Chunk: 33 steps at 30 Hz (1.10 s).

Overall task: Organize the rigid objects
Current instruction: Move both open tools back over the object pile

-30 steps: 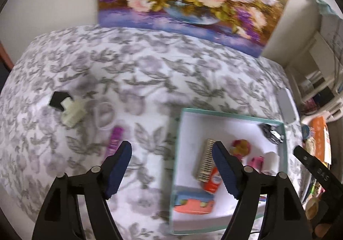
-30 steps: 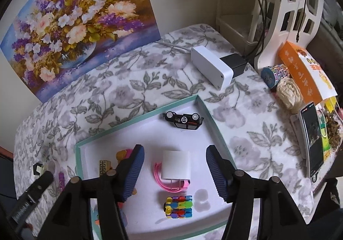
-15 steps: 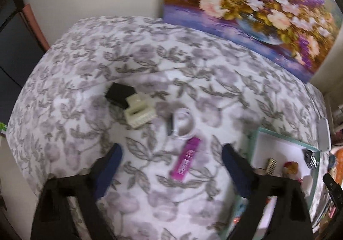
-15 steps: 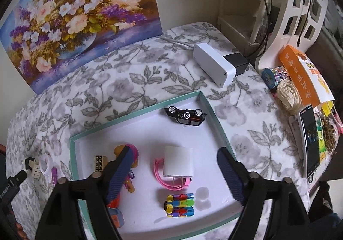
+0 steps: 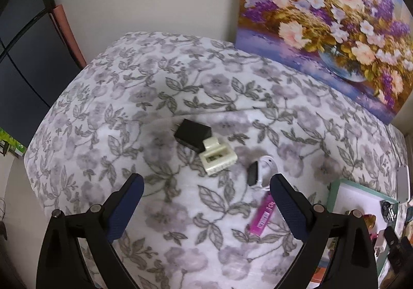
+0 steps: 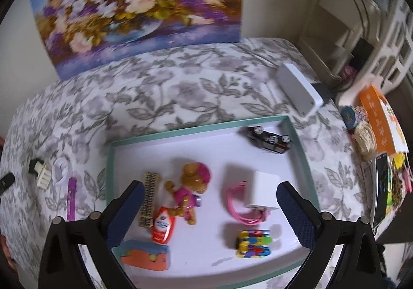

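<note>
Between the left tongs [image 5: 205, 193]: bare cloth, jaws wide, empty, charger [image 5: 192, 135] just ahead to grab | right tongs [image 6: 209, 201]: opening, empty, over tray [image 6: 196, 128] holding sorted toys

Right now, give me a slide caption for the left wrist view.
Open left gripper above a black charger, cream clip and pink tube on the floral cloth.

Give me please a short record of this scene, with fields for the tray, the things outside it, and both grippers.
tray: teal tray holds a toy car, a white charger, a figurine
outside: black adapter, cream block, pink tube on the bedspread
left gripper: open, empty
right gripper: opening, empty
</note>
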Motion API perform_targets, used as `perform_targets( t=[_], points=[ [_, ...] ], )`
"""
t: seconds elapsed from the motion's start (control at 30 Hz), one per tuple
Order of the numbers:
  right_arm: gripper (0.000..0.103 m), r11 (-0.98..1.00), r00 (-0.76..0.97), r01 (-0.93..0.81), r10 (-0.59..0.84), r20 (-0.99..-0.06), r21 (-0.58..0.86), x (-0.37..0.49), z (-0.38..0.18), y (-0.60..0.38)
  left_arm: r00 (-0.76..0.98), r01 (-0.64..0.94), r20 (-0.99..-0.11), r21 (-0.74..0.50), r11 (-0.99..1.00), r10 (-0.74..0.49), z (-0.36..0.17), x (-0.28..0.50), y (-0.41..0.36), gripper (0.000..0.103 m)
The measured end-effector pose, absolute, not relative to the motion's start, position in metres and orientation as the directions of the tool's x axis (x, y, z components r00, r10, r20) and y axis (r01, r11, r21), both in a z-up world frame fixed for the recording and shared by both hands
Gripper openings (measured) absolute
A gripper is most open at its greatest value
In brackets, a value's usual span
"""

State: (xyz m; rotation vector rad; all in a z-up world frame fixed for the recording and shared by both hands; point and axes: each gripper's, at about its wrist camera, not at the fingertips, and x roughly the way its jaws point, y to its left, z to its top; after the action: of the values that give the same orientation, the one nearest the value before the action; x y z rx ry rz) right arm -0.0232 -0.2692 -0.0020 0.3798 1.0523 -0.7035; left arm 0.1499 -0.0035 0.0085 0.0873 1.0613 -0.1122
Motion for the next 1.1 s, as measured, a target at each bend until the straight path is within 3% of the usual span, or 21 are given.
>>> perform_targets(
  t=[0.63, 1.1],
  points=[
    [0.103, 0.877, 0.428, 0.476, -0.157, -0.890, 0.074, 0.055, -0.021, -0.162, 0.451, 0.051, -0.892, -0.024, 0.998, -0.045, -0.003, 0.181, 0.067, 0.098],
    [0.103, 0.943, 0.323, 0.333, -0.128, -0.938, -0.014, 0.085, -0.078, -0.115, 0.370, 0.039, -0.925, -0.072, 0.997, -0.082, -0.030, 0.189, 0.079, 0.098]
  ],
)
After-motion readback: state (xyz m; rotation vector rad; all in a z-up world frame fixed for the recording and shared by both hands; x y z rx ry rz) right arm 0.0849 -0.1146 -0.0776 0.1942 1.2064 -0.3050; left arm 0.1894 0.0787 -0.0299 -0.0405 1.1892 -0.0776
